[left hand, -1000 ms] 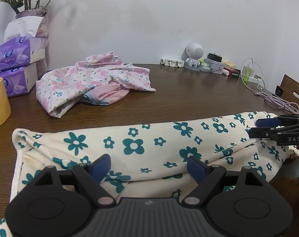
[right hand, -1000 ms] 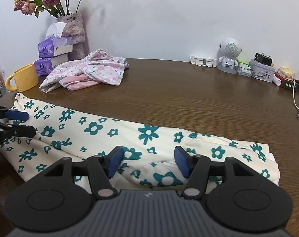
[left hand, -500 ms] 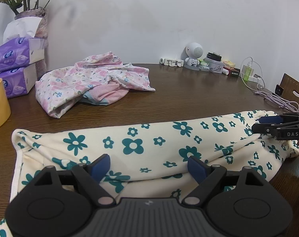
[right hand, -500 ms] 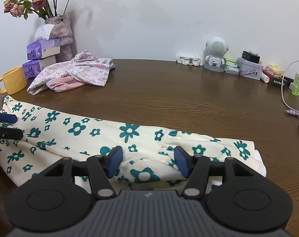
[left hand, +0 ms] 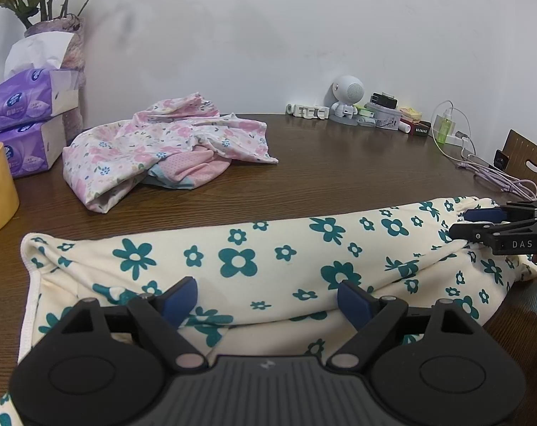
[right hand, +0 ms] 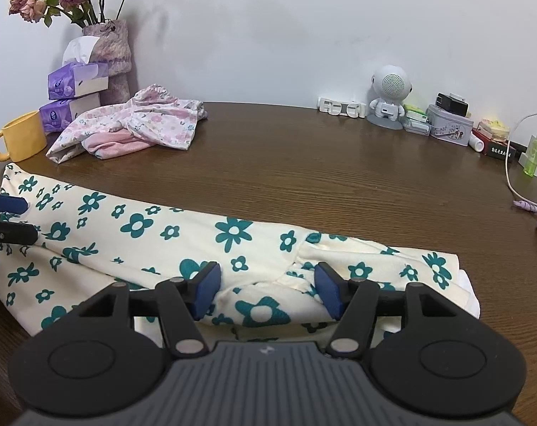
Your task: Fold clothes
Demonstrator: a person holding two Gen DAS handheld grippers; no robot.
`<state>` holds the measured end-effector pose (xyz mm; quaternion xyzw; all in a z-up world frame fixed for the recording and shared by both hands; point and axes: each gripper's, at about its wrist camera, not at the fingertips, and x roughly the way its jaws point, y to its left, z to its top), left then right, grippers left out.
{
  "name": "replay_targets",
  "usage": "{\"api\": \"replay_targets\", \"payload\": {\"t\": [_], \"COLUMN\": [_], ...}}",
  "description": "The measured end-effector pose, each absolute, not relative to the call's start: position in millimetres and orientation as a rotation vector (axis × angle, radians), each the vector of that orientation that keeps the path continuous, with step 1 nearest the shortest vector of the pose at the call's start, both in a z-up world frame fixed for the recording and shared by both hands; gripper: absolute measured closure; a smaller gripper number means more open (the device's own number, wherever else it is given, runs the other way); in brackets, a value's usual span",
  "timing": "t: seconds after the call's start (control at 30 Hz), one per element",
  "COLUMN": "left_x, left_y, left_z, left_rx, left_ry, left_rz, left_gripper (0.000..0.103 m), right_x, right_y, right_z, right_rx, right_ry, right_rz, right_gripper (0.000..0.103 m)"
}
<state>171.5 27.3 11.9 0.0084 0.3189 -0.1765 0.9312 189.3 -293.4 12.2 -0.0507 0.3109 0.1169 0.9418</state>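
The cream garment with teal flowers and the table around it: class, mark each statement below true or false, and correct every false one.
1. The cream garment lies stretched across the near edge of the wooden table. True.
2. The left gripper is shut tight. False: its jaws stand wide apart over the cloth.
3. A pink floral garment lies neatly folded. False: it lies crumpled in a heap.
4. Two purple tissue packs are stacked beside a vase of flowers. True.
5. A yellow mug stands on the cream garment. False: it stands on the table, beside the tissue packs.
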Motion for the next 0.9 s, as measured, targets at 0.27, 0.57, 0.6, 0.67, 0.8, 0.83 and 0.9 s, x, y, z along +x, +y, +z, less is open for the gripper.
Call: {"api": "replay_targets", "payload": {"t": [0.27,0.57,0.6,0.67,0.8,0.83,0.9], "left_x": [171.3,171.4,171.4,171.4,171.5,171.4,171.4], "left_y": [26.7,26.1,26.1,26.0,25.8,25.7,25.8], "left_z": [11.8,11.8,11.8,11.8,11.8,11.7,11.7], "left_rx": [0.021,0.022,0.022,0.022,0.023,0.023,0.023], "left_ry": [0.654,0.654,0.654,0.654,0.654,0.654,0.654], "left_rz": [-0.364,-0.365,-0.365,-0.366,-0.366,-0.366,-0.366], "left_gripper": [0.016,0.015,0.015,0.015,0.014,0.014,0.014], "right_x": [189.8,189.8,189.9,189.9,189.5,189.4,189.4], "right_y": [-293.2,-292.5,-292.4,-292.3,-291.8,-291.6,-291.6], "right_z": [11.3,10.9,10.8,10.7,10.8,10.9,10.8], "right_rx": [-0.108,-0.110,-0.111,-0.112,-0.112,-0.113,-0.113], "right_ry": [0.634,0.633,0.633,0.633,0.633,0.632,0.632], "right_rz": [0.238,0.238,0.238,0.237,0.237,0.237,0.237], "right_gripper": [0.043,0.042,0.042,0.042,0.042,0.042,0.042]}}
